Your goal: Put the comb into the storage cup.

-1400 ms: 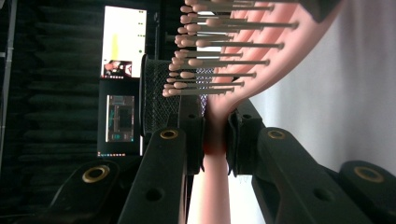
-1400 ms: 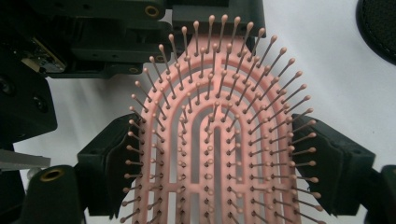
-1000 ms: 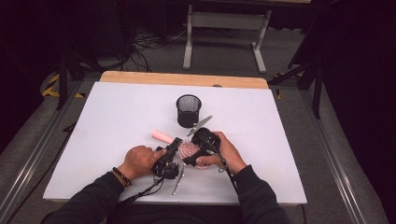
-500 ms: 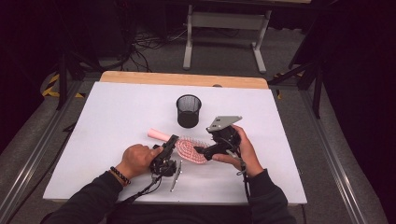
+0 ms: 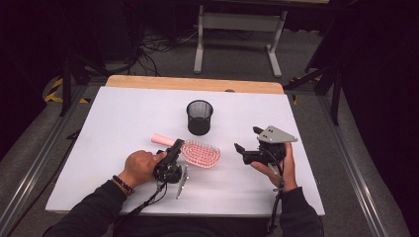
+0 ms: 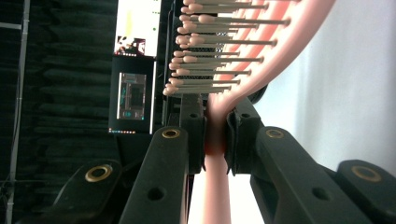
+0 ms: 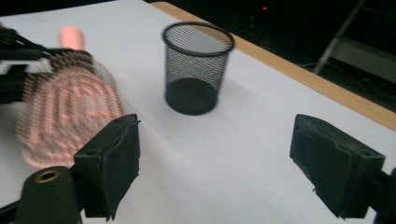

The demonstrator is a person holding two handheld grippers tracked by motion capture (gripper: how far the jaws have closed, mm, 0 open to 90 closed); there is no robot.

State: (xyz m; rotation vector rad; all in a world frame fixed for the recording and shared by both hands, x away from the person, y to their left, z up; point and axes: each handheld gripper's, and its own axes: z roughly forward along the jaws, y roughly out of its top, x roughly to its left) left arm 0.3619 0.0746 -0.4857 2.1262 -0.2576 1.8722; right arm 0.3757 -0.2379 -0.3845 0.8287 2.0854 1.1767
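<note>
A pink hairbrush [image 5: 200, 152] lies near the middle of the white table [image 5: 99, 128], bristles up, its handle pointing back left. My left gripper [image 5: 177, 149] is shut on the brush's neck, where the handle meets the head; in the left gripper view the pink hairbrush neck [image 6: 215, 135] is pinched between both pads. My right gripper [image 5: 248, 139] stands open to the right of the brush, apart from it, held above the table. In the right gripper view the blurred hairbrush [image 7: 65, 109] sits at left and nothing lies between the wide jaws.
A black mesh cup [image 5: 199, 117] stands upright behind the brush, empty as seen in the right gripper view, where the mesh cup [image 7: 196, 67] is ahead. The table's wooden back edge [image 5: 195, 84] runs behind it. Metal frame legs [image 5: 200, 44] stand beyond.
My right gripper has let go of the brush head, opened, and drawn away to the right. The left gripper keeps its hold on the neck; the brush now lies flatter.
</note>
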